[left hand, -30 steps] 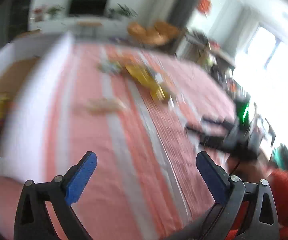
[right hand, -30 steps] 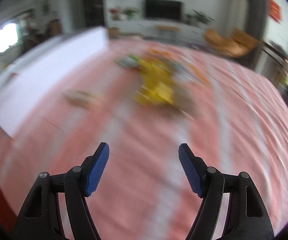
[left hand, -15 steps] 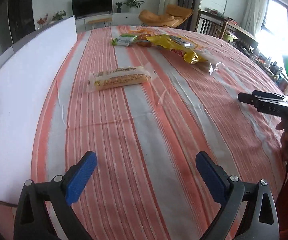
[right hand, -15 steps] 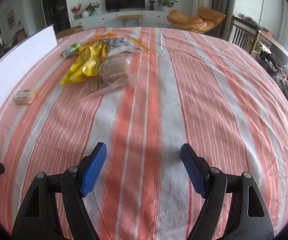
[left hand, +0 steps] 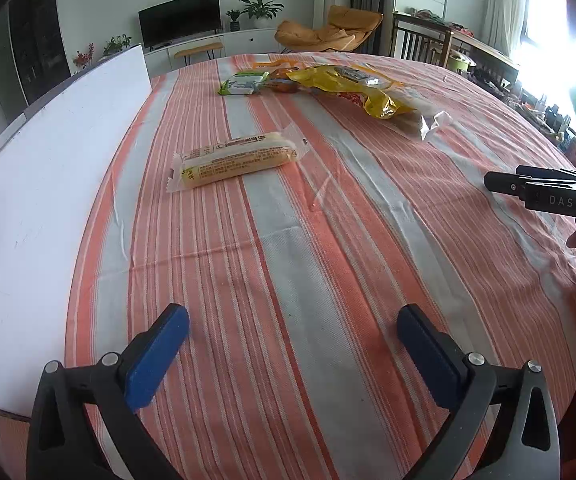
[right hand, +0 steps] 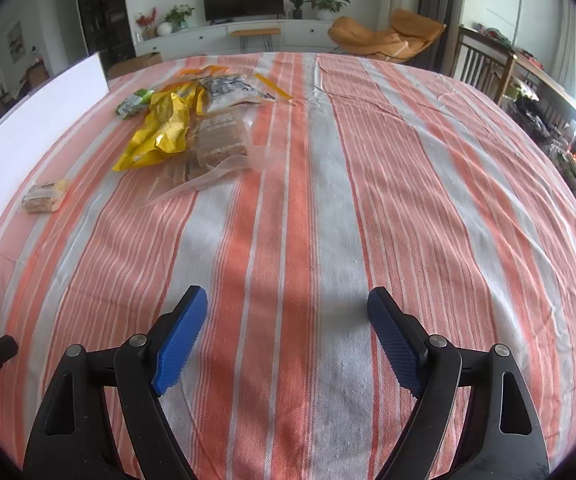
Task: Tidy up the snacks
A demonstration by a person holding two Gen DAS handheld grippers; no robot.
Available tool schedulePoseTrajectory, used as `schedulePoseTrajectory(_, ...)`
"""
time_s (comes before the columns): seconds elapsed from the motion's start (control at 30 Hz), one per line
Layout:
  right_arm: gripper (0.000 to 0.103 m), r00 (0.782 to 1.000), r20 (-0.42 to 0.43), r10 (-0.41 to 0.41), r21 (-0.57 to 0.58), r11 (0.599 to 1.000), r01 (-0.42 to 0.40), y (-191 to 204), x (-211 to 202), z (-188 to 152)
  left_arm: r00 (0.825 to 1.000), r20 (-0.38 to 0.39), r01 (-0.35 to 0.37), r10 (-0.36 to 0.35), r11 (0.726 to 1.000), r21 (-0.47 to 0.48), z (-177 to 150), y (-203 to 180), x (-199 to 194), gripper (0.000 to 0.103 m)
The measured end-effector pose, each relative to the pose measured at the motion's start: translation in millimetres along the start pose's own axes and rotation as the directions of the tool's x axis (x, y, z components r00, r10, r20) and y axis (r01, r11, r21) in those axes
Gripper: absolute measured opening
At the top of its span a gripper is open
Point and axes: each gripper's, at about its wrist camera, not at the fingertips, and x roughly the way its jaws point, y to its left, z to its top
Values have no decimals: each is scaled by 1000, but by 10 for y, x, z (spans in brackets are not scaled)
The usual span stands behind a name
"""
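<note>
A long roll snack in a clear wrapper (left hand: 235,159) lies alone on the striped cloth; the right wrist view shows it small at the left (right hand: 44,197). Farther back lies a heap: a yellow bag (left hand: 352,86) (right hand: 164,132), a green packet (left hand: 244,83) (right hand: 134,102), a clear bag of brown biscuits (right hand: 216,140). My left gripper (left hand: 292,336) stands open over bare cloth, well short of the roll. My right gripper (right hand: 287,312) is empty, its jaws opening, nothing between them. Its body shows at the right edge (left hand: 548,192) of the left wrist view.
A white box wall (left hand: 48,168) runs along the table's left side (right hand: 32,132). The orange and grey striped tablecloth (right hand: 328,200) covers the whole table. Behind it are a TV cabinet, an orange armchair and wooden chairs.
Both views have gone from blurred to sharp as the hands settled. The left gripper dropped lower toward the cloth. The right jaws have spread wider.
</note>
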Motion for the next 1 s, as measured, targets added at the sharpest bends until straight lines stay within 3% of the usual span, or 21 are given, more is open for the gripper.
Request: schedulePoseTrajectory(1.0, 85, 1000, 0, 0, 0, 1000, 0, 0, 1, -5, 1000, 15, 0, 0, 1000, 6, -18, 0, -24, 103)
